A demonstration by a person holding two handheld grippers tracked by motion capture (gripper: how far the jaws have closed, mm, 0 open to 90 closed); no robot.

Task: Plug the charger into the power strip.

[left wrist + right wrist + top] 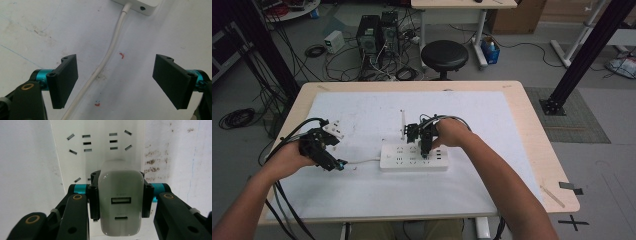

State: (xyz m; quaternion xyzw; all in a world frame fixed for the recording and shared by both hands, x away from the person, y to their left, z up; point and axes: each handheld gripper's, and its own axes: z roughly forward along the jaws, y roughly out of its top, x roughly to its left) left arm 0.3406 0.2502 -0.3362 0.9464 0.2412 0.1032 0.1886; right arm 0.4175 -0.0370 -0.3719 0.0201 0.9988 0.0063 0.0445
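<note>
- At the centre of the table (532,130), on a white mat (362,185), lies a white power strip (413,157), long axis across the high view; its white cable (362,162) runs off its left end toward the left gripper (337,164).
- Right gripper (426,150): pointed down over the right half of the strip. In the right gripper view its jaws are clamped flat against the two sides of a white USB charger (121,205), whose face shows one rectangular port above one oval port.
- Position of the charger: directly over the strip's socket face (100,142), with free socket slots visible beyond it. Whether its prongs are partly in, fully seated or just above a socket cannot be told, since the charger body hides the contact.
- Left gripper: held low at the mat just left of the strip. In the left gripper view the jaws stand well apart, grasping nothing; the cable (110,55) passes between them on the mat, touching neither pad.
- A small white block (334,129) lies on the mat behind the left gripper; its kind is unclear.
- Progress, as judged: the charger is picked up and carried to the strip, so the approach appears done. Remaining, most likely: pressing it fully home, then releasing it. The left gripper seems placed to steady the strip but is not yet holding it.
</note>
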